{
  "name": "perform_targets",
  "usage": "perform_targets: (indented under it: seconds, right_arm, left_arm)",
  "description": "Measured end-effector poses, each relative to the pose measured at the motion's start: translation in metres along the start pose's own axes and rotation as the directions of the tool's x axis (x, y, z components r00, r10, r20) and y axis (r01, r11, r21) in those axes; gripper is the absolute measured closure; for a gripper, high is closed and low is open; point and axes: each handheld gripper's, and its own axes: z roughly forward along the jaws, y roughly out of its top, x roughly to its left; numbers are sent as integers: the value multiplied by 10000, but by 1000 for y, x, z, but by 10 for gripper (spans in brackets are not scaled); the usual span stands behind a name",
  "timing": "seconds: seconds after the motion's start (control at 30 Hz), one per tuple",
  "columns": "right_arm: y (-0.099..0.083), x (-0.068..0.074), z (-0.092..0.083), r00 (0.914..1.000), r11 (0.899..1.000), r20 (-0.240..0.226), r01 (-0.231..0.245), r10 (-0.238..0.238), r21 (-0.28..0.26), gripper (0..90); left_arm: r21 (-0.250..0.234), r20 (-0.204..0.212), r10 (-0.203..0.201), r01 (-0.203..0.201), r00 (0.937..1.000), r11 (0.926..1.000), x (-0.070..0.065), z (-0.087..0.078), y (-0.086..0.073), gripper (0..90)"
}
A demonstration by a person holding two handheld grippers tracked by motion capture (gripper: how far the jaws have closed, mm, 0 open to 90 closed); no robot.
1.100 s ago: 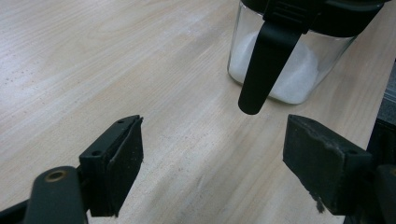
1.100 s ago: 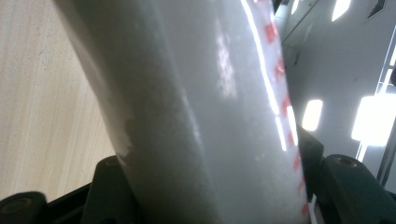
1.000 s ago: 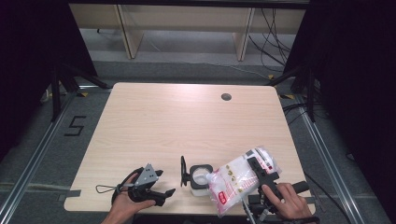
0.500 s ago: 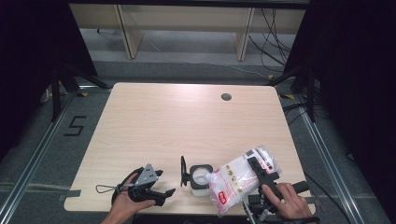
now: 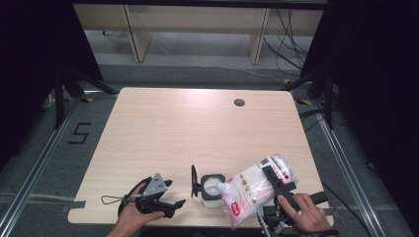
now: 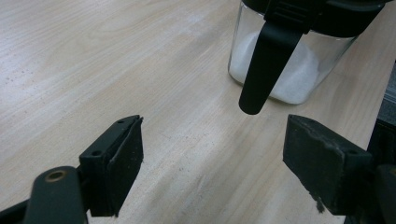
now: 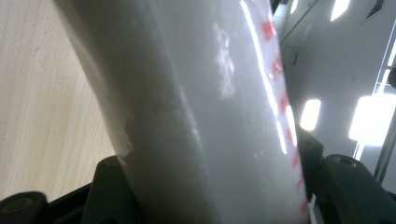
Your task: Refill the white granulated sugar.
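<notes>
Bag (image 5: 252, 191), pinched by the right gripper (image 5: 277, 183), slants spout-down over the jar (image 5: 211, 186) at the desk's (image 5: 197, 123) near edge; left gripper (image 5: 165, 195) spread, idle.

A pale wood-grain bench (image 5: 197, 128) with rounded corners has a small dark round grommet hole (image 5: 239, 102) near its far right edge. On it, near the front edge, stands a clear glass jar (image 5: 211, 190) of white grains with a black hinged lid.
</notes>
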Motion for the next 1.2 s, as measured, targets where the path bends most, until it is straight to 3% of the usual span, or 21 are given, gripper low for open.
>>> perform_targets:
  seconds: [0.17, 0.2, 0.27, 0.3, 0.33, 0.37, 0.43, 0.47, 0.67, 0.73, 0.77, 0.87, 0.93, 0.97, 1.03, 1.07, 1.1, 1.13, 1.2]
  right_arm:
    - [0, 0, 1, 10000, 10000, -7, -39, 39, -80, 449]
    - [0, -1, -1, 9997, 10000, -245, 28, -26, 72, 449]
    - [-1, 1, -1, 9987, 9994, -420, -283, 291, 206, 449]
    - [-1, 2, 0, 9987, 9992, -334, -383, 385, 65, 449]
    - [-2, 3, 1, 9986, 9989, -234, -465, 464, -26, 450]
    - [-2, 0, 1, 9997, 9998, -175, -182, 180, -94, 450]
    - [-2, -1, 0, 9993, 9998, -320, -199, 199, 6, 450]
    - [-3, 2, 1, 9983, 9989, -348, -467, 467, 3, 450]
    - [-4, 4, 1, 9974, 9977, -258, -680, 678, -40, 451]
    - [-3, 1, 1, 9991, 9990, -163, -400, 397, -180, 451]
    - [-3, 3, 0, 9977, 9982, -293, -604, 603, -30, 451]
    - [-2, -1, 0, 9991, 9996, -319, -289, 288, -39, 451]
    - [-3, 1, -1, 9979, 9988, -433, -487, 489, 63, 451]
    - [-3, 2, 0, 9979, 9984, -325, -569, 567, -30, 451]
    - [-3, 5, 1, 9947, 9949, -226, -1002, 1000, -73, 451]
    - [-3, 5, 1, 9949, 9950, -197, -996, 994, -85, 452]
    - [-3, 3, 1, 9965, 9965, -136, -823, 822, -120, 452]
    - [-2, 1, -2, 9936, 9958, -729, -841, 866, 357, 452]
    - [-3, 3, -1, 9949, 9958, -440, -904, 909, 117, 452]
  left_arm:
    - [117, -48, 135, -134, 9999, 9998, 1, -1, 0, 196]
    - [127, -60, 94, -93, 9999, 9999, 1, -1, 0, 196]
    - [112, -43, 127, -127, 9999, 9999, 1, -1, 0, 196]
    - [106, -31, 383, -382, 9993, 9992, 2, -1, 1, 196]
    - [101, -30, 348, -348, 9994, 9993, 2, -1, 1, 196]
    - [100, -30, 352, -351, 9994, 9993, 2, -1, 1, 196]
    - [97, -31, 353, -353, 9994, 9993, 2, -1, 1, 196]
    - [93, -32, 351, -351, 9994, 9993, 2, -1, 1, 196]
    - [-5, -15, 347, -347, 9994, 9994, 2, -1, 0, 196]
    - [95, -39, 354, -353, 9994, 9993, 2, -1, 1, 196]
    - [41, -21, 346, -346, 9994, 9994, 3, -1, 1, 196]
    - [-17, -12, 334, -334, 9994, 9994, 2, -1, 0, 196]
    - [90, -43, 367, -367, 9993, 9993, 3, -2, 1, 196]
    - [102, -70, 124, -123, 9999, 9999, 1, -1, 0, 196]
    - [94, -73, 95, -94, 9999, 9999, 1, -1, 0, 196]
    - [106, -43, 334, -334, 9994, 9994, 3, -2, 1, 196]
    - [81, -42, 127, -127, 9999, 9999, 1, -1, 0, 196]
    - [112, -71, 109, -108, 9999, 9999, 1, -2, 0, 196]
    - [68, -36, 71, -71, 10000, 10000, 1, -1, 0, 196]
